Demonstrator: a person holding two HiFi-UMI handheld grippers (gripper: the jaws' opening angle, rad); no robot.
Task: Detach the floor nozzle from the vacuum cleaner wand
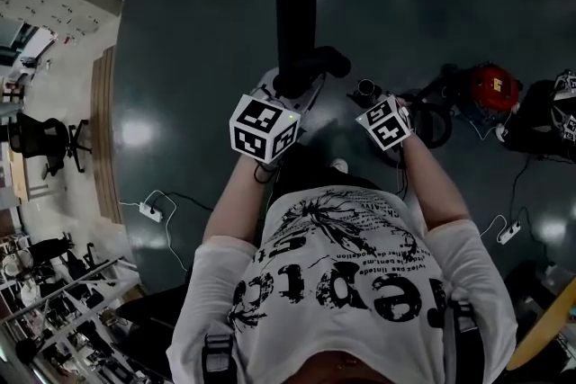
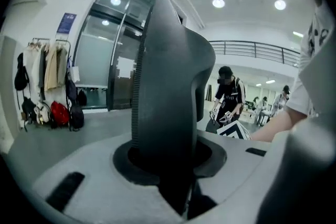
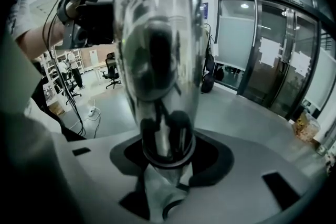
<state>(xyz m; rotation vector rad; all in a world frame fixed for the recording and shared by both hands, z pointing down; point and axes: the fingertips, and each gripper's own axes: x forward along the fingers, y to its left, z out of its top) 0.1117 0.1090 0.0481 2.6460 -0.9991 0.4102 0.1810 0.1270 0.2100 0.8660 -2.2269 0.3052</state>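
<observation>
The black floor nozzle (image 1: pixel 297 18) hangs out in front of me, and its dark neck (image 2: pixel 168 86) fills the left gripper view. My left gripper (image 1: pixel 295 85) is shut on that neck. The shiny metal wand (image 3: pixel 157 60) stands between the jaws of my right gripper (image 3: pixel 165 160), which is closed around it. In the head view the wand's open end (image 1: pixel 366 90) sits just ahead of the right gripper (image 1: pixel 371 101), a little right of the nozzle neck and apparently apart from it. The right gripper view shows the left gripper (image 3: pixel 79 8) at upper left with the black nozzle.
A red vacuum body (image 1: pixel 490 87) and its black hose (image 1: pixel 434 120) lie on the dark floor at right, beside a black bag (image 1: pixel 540 117). Power strips (image 1: pixel 148 211) (image 1: pixel 509 232) with cables lie on either side. An office chair (image 1: pixel 49 144) stands far left. People (image 2: pixel 228 97) stand in the background.
</observation>
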